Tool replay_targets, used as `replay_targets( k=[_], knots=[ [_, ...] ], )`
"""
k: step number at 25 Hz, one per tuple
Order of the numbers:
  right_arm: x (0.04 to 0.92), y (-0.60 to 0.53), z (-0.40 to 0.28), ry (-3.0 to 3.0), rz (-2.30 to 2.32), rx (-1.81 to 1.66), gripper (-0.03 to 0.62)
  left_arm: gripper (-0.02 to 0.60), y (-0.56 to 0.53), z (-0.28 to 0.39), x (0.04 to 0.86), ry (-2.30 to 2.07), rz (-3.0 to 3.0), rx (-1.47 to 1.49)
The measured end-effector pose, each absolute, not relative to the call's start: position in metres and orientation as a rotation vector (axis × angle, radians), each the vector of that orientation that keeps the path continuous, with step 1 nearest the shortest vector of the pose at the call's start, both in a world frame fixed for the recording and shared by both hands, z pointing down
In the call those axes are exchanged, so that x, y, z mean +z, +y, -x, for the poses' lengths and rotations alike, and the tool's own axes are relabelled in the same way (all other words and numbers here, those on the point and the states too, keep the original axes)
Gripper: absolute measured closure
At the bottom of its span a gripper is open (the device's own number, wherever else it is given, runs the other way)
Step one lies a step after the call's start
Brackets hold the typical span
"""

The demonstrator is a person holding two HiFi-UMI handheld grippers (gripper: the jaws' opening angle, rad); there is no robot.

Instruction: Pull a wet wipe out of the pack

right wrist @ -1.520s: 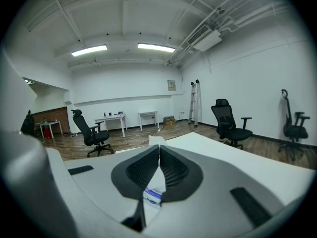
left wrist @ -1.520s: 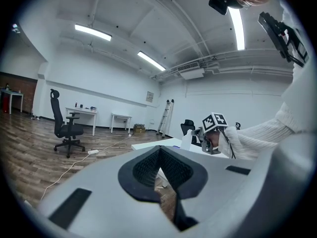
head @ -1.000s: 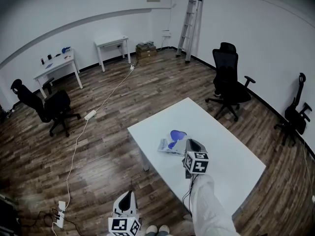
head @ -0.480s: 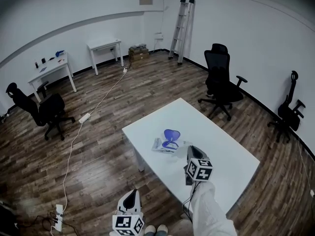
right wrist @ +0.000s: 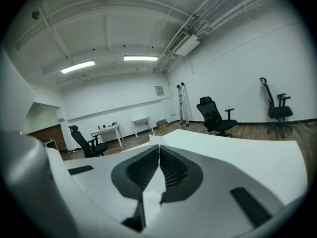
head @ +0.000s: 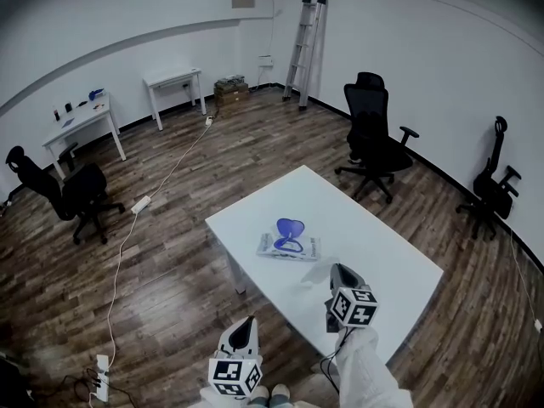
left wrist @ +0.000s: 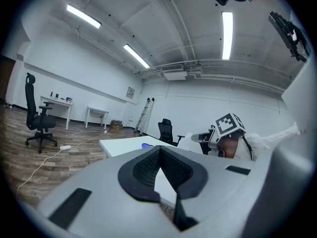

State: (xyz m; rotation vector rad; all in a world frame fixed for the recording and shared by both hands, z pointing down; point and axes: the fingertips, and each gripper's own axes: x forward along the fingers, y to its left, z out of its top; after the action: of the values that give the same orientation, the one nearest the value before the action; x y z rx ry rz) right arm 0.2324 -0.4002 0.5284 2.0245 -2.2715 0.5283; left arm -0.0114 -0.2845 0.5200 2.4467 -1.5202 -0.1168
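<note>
The wet wipe pack [head: 289, 245] lies flat in the middle of the white table [head: 382, 262], its blue lid [head: 290, 226] flipped up; the lid [left wrist: 146, 145] also shows in the left gripper view. My right gripper [head: 334, 269] hovers over the table's near side, a short way from the pack, shut on a white wet wipe [head: 314, 273]. In the right gripper view the wipe [right wrist: 155, 181] fills the gap behind the touching tips of the right gripper [right wrist: 159, 147]. My left gripper [head: 244, 328] is off the table's near left edge; in its own view the left gripper [left wrist: 159, 149] is shut and holds nothing.
A black office chair [head: 371, 134] stands beyond the table, another [head: 491, 181] by the right wall and a third [head: 72, 192] at far left. A ladder [head: 304, 49] leans in the back corner. Two white desks [head: 81, 121] line the back wall. A cable and power strip [head: 140, 204] cross the wood floor.
My right gripper has drawn back from the pack toward me with the wipe in it. The left gripper has shifted slightly right and forward. The head view has shifted too.
</note>
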Motion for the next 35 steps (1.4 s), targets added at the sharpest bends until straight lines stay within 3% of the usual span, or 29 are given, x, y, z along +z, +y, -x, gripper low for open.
replay_targets(
  k=[13, 35],
  knots=[
    [0.536, -0.331, -0.233, -2.260, -2.043, 0.531, 0.580, 0.581, -0.308, -0.031, 0.511, -1.419, -2.525, -0.136],
    [0.543, -0.280, -0.215, -2.254, -2.103, 0.531, 0.580, 0.581, -0.301, -0.032, 0.501, -1.407, -2.545, -0.131]
  ],
)
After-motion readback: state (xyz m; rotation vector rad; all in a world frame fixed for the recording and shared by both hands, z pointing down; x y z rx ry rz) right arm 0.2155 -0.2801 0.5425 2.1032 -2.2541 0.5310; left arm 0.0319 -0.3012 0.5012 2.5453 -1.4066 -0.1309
